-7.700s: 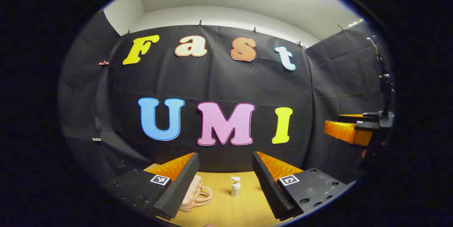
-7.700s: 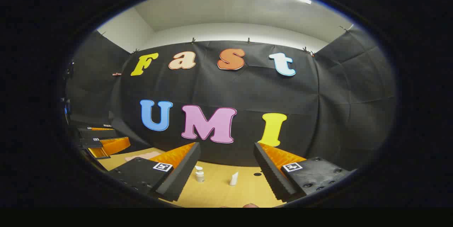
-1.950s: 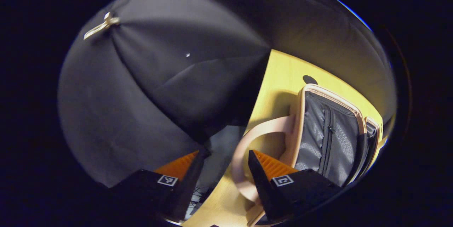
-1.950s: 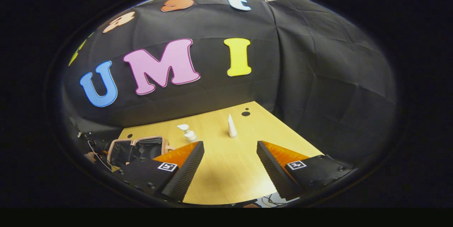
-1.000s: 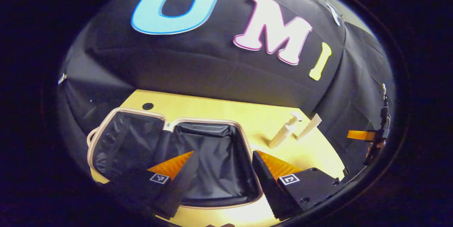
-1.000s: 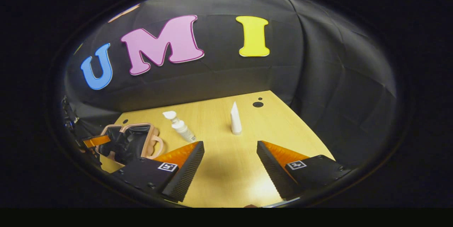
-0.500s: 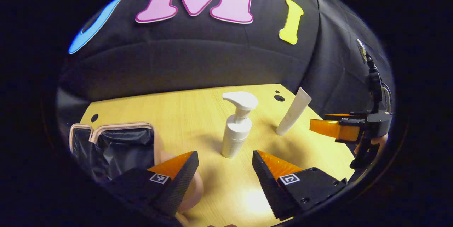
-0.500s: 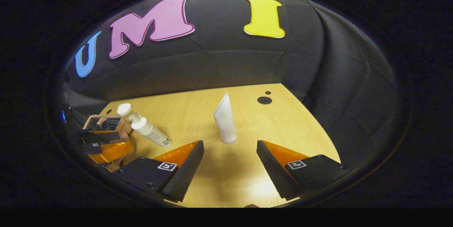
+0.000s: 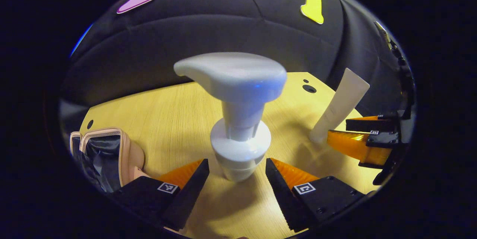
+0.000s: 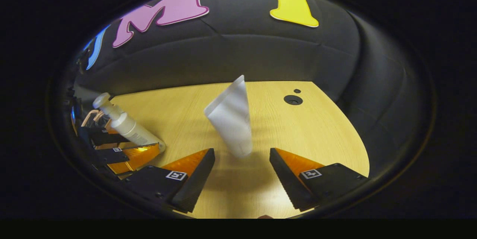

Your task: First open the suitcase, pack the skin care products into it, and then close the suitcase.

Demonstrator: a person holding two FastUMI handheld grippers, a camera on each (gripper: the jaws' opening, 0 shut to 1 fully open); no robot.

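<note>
**Both tools spread, each straddling a product**

Left tool (image 9: 237, 173): fingers apart, the white pump bottle (image 9: 238, 127) upright between them, no contact seen. Suitcase (image 9: 108, 155) lies open at 8 o'clock on the wooden surface (image 9: 167, 116).

Right tool (image 10: 242, 168): fingers apart around the base of the white tube (image 10: 231, 119), standing cap-down. Grommet hole (image 10: 293, 100) beyond, 1 o'clock.

Light wooden table (image 10: 320, 127), two dark round holes (image 10: 293, 99) near its far corner, black cloth wall (image 9: 186, 45) behind
</note>
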